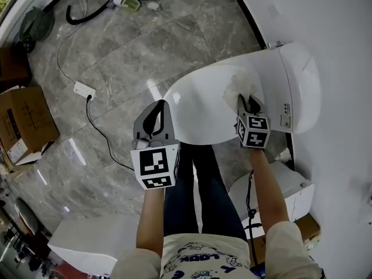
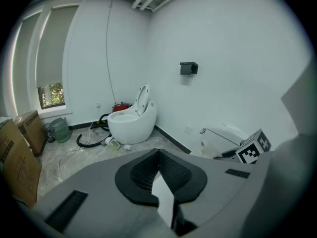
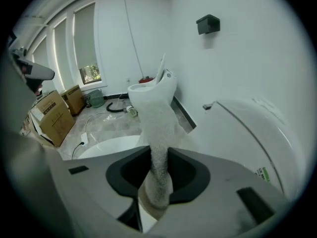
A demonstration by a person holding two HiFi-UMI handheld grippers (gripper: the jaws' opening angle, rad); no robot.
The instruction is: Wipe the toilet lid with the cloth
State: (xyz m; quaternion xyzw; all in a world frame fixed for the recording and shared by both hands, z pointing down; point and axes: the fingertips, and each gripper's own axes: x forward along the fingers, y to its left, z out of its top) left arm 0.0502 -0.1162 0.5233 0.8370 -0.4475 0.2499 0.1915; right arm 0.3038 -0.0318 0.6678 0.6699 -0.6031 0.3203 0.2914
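Observation:
A white toilet with its lid [image 1: 197,112] down stands in front of me in the head view. A white fluffy cloth [image 1: 237,90] lies on the lid's far right part, near the hinge. My right gripper [image 1: 247,99] is shut on the cloth and holds it on the lid. In the right gripper view the cloth [image 3: 159,133] runs up out of the closed jaws, with the lid [image 3: 111,147] below it. My left gripper [image 1: 160,104] hovers at the lid's near left edge, shut and holding nothing. In its own view my left gripper [image 2: 158,153] shows its jaws closed together.
The toilet's rear housing [image 1: 299,86] stands against the right wall. A white unit [image 1: 273,193] sits beside the person's legs. Cardboard boxes [image 1: 20,124], a power strip [image 1: 85,89] with its cable, and a black hose [image 1: 87,13] are on the marble floor. A second toilet [image 2: 131,119] stands further off.

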